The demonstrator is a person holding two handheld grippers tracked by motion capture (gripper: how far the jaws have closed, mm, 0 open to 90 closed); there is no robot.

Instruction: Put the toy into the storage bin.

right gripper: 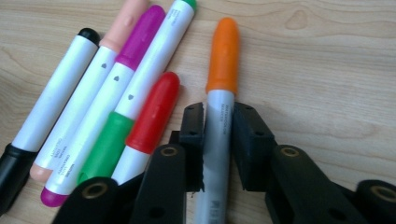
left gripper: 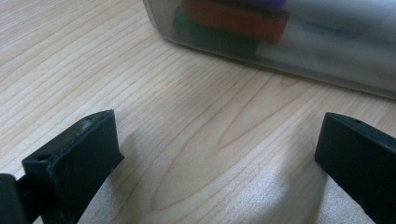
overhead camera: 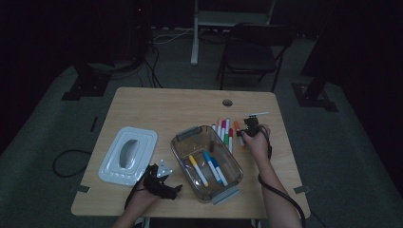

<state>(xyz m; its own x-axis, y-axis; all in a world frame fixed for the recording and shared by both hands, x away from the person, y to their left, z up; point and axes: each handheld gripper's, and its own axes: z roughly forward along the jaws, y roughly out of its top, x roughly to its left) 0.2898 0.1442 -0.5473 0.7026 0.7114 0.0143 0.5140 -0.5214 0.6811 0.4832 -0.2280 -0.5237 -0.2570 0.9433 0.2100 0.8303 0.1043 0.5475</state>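
Right gripper view: right tool (right gripper: 218, 140) clenched on orange pen (right gripper: 219, 116) on bench (right gripper: 327, 70); left tool (left gripper: 215, 163) wide apart, holding nothing.

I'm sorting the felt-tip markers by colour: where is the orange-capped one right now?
The orange-capped marker lies on the wooden table between the right gripper jaws, right of the red-capped marker and the clear plastic box.

Orange-capped marker (right gripper: 219, 112), flat on table
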